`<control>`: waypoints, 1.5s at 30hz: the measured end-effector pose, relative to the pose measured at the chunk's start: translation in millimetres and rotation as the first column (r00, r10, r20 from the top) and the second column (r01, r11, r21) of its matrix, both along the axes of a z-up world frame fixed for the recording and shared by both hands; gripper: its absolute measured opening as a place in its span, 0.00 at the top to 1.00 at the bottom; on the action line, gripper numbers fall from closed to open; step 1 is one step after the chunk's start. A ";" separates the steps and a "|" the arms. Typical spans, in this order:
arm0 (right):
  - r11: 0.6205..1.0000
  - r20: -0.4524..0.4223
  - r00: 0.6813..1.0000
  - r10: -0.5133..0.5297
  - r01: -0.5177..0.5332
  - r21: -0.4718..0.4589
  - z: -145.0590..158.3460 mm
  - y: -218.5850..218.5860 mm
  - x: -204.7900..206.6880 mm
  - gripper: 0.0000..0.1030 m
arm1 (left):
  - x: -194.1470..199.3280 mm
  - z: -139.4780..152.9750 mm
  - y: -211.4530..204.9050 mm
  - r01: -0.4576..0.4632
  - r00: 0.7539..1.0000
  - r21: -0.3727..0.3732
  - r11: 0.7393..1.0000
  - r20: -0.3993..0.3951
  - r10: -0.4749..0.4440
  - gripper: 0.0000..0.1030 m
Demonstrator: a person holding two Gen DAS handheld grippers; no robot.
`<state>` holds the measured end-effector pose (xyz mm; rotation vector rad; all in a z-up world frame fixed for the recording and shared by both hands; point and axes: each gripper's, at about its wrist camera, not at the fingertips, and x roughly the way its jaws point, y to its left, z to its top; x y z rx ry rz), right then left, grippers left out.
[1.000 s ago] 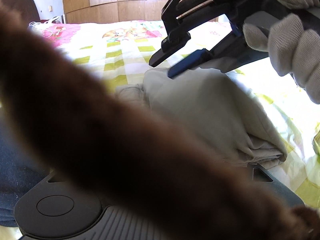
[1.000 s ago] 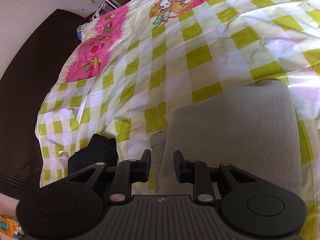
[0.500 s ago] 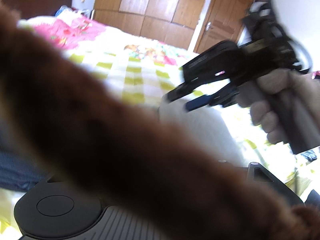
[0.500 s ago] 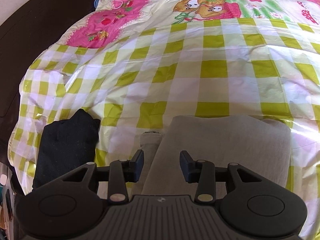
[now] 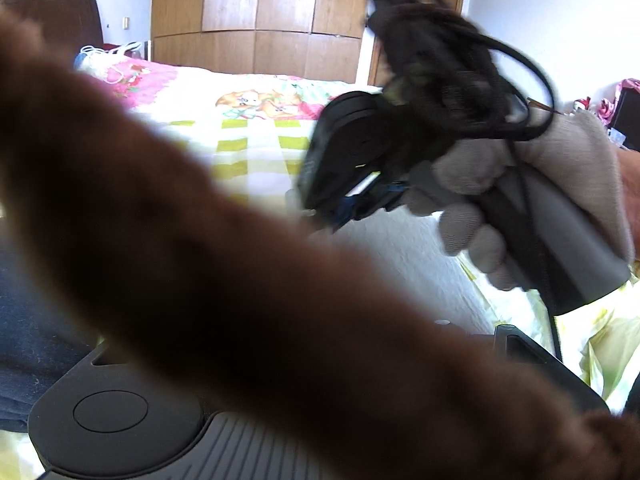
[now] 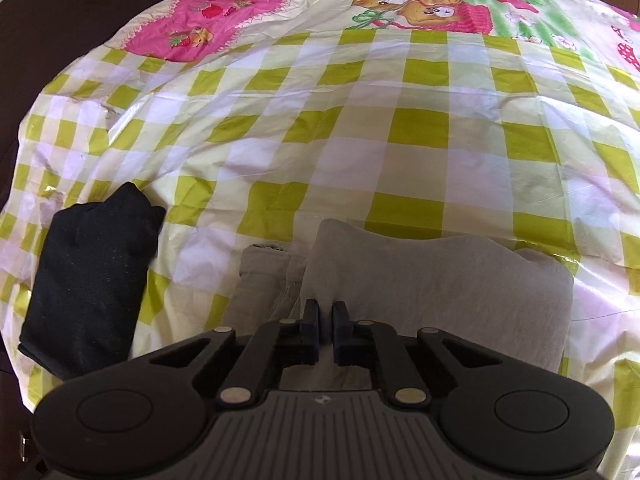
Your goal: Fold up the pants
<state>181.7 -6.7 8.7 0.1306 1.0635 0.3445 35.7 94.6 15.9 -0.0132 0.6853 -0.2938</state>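
Lower centre: we see the right gripper [image 6: 326, 312] nearly clenched, empty, above folded grey pants [image 6: 436, 280]; left gripper's fingers hidden, state indeterminable.

Home bedroom: a bed [image 6: 400, 128] under a checked, cartoon-printed cover, with a wooden wardrobe [image 5: 256, 16] along the far wall.

The right tool [image 6: 326, 318] has its fingers nearly together, gripped by a gloved hand [image 5: 532, 196]; left tool's fingers hidden.
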 end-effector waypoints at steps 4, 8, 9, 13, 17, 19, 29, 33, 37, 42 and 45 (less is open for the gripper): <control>0.997 0.026 1.000 -0.014 0.012 0.078 14.7 -23.0 -13.7 0.79 | -0.6 4.7 -7.3 0.003 1.000 0.010 1.000 -0.006 -0.003 0.28; 0.987 0.050 0.998 -0.048 0.040 0.155 32.9 -46.9 -24.5 0.79 | 5.5 3.4 -21.1 0.026 1.000 0.039 0.999 -0.017 -0.025 0.29; 0.984 0.054 0.997 -0.058 0.047 0.173 36.9 -51.6 -26.3 0.79 | 6.3 3.9 -24.0 0.032 0.999 0.044 0.999 -0.015 -0.031 0.31; 0.974 0.092 0.993 -0.075 0.053 0.220 58.4 -64.6 -34.3 0.79 | 5.4 11.8 -28.1 0.039 0.999 0.023 0.999 -0.012 -0.039 0.74; 0.971 0.141 0.988 -0.063 0.028 0.237 78.9 -61.8 -40.1 0.79 | -1.1 25.8 -19.2 0.027 0.999 -0.046 0.999 0.025 -0.026 0.79; 0.973 0.163 0.986 -0.048 0.009 0.233 85.4 -53.0 -39.9 0.79 | -6.2 32.8 -12.9 0.013 0.999 -0.074 0.997 0.054 -0.009 0.79; 0.984 0.130 0.984 0.120 -0.135 0.116 43.6 44.0 -16.6 0.79 | -2.4 -3.5 50.7 -0.160 0.986 -0.264 0.951 -0.084 0.142 0.79; 0.980 0.092 0.978 0.186 -0.191 0.050 10.1 79.6 -6.8 0.79 | -0.1 -20.7 61.7 -0.190 0.978 -0.261 0.947 -0.137 0.159 0.80; 0.970 0.104 0.965 0.242 -0.243 0.003 -5.8 101.2 -12.0 0.79 | -2.0 -24.4 66.7 -0.186 0.978 -0.268 0.945 -0.141 0.153 0.80; 0.958 0.075 0.955 0.287 -0.285 -0.038 -26.2 111.9 -9.4 0.78 | 0.1 -30.4 66.7 -0.177 0.976 -0.272 0.946 -0.174 0.133 0.80; 0.951 0.089 0.948 0.307 -0.303 -0.059 -29.9 117.1 -12.6 0.78 | -0.6 -29.7 63.7 -0.171 0.977 -0.257 0.951 -0.169 0.130 0.80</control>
